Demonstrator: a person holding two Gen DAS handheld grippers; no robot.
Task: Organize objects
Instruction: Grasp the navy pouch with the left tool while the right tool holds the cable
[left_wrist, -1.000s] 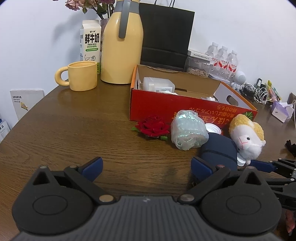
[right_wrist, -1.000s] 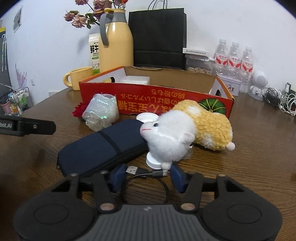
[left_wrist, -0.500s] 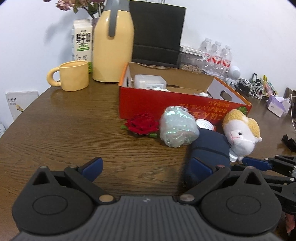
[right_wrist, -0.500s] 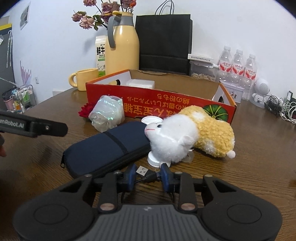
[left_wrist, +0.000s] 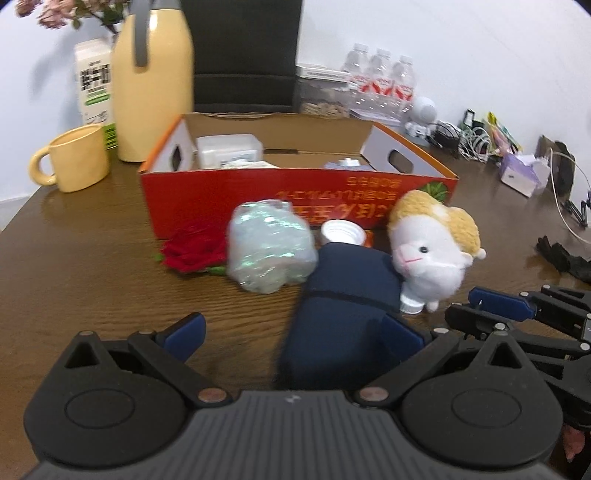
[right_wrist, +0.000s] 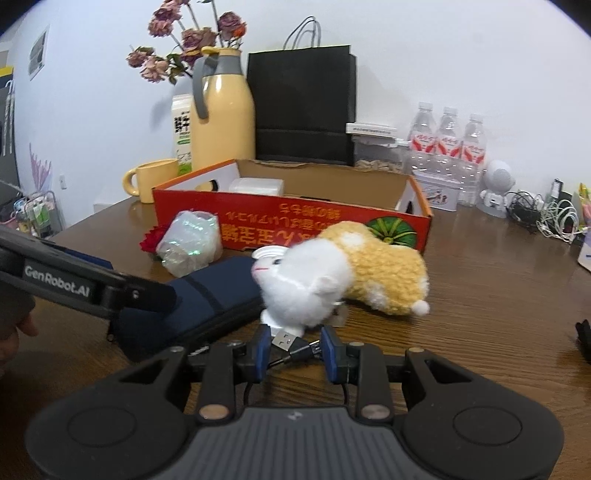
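Observation:
My right gripper (right_wrist: 296, 350) is shut on a black USB cable (right_wrist: 291, 341), whose plugs sit between its blue pads just in front of a white and yellow plush sheep (right_wrist: 332, 273). A navy zip pouch (right_wrist: 207, 299) lies left of the sheep. My left gripper (left_wrist: 293, 334) is open, and the near end of the pouch (left_wrist: 343, 306) lies between its fingers, close to the right one. A red cardboard box (left_wrist: 295, 199) stands behind, holding a few white packs. A red rose (left_wrist: 192, 251), a shiny plastic bundle (left_wrist: 269, 251) and a white cap (left_wrist: 341, 232) lie before the box.
A yellow mug (left_wrist: 74, 162), a yellow thermos (left_wrist: 151, 81), a milk carton (left_wrist: 94, 88) and a black paper bag (right_wrist: 303, 107) stand behind the box. Water bottles (right_wrist: 447, 147), a white toy robot (right_wrist: 496, 188) and tangled cables (right_wrist: 546, 218) crowd the back right. A black item (left_wrist: 561, 254) lies at the right.
My right gripper's jaws closed from around the USB cable onto it. My left gripper moved right and nearer, so the pouch's end now lies between its fingers.

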